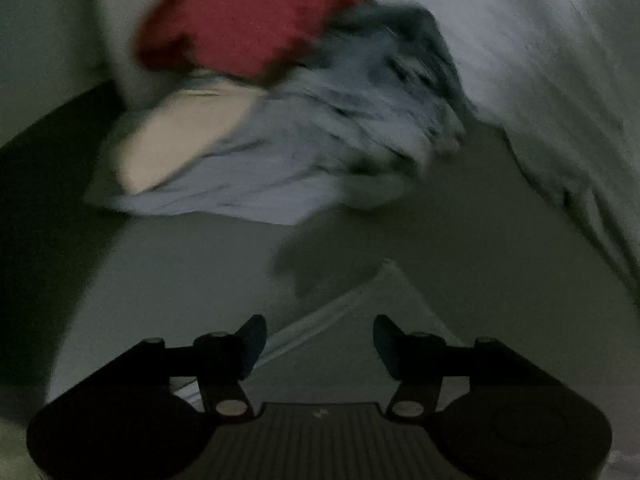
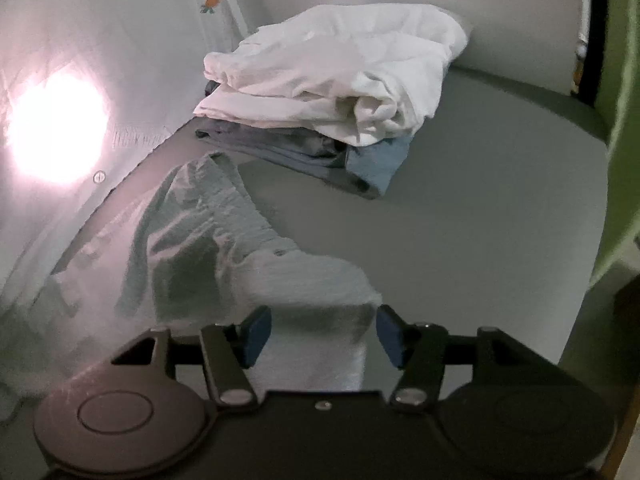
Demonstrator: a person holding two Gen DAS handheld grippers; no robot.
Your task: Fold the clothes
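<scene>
In the left wrist view, a blurred heap of loose clothes lies on the grey-green bed: a red garment (image 1: 240, 20) on top, a pale blue-grey one (image 1: 320, 140) and a cream piece (image 1: 188, 140). My left gripper (image 1: 319, 344) is open and empty, over the edge of a pale folded cloth (image 1: 352, 304). In the right wrist view, a pale green crinkled garment (image 2: 224, 240) lies in front of my right gripper (image 2: 324, 336), which is open with the cloth's near end between its fingers. A stack of folded clothes (image 2: 320, 144) with a white garment (image 2: 340, 72) on top sits beyond.
A white curtain (image 2: 120, 40) with a bright light spot (image 2: 56, 128) hangs along the bed's left side. A green drape (image 2: 620, 80) hangs at right. The bed sheet (image 2: 480, 200) stretches between the stack and the near garment.
</scene>
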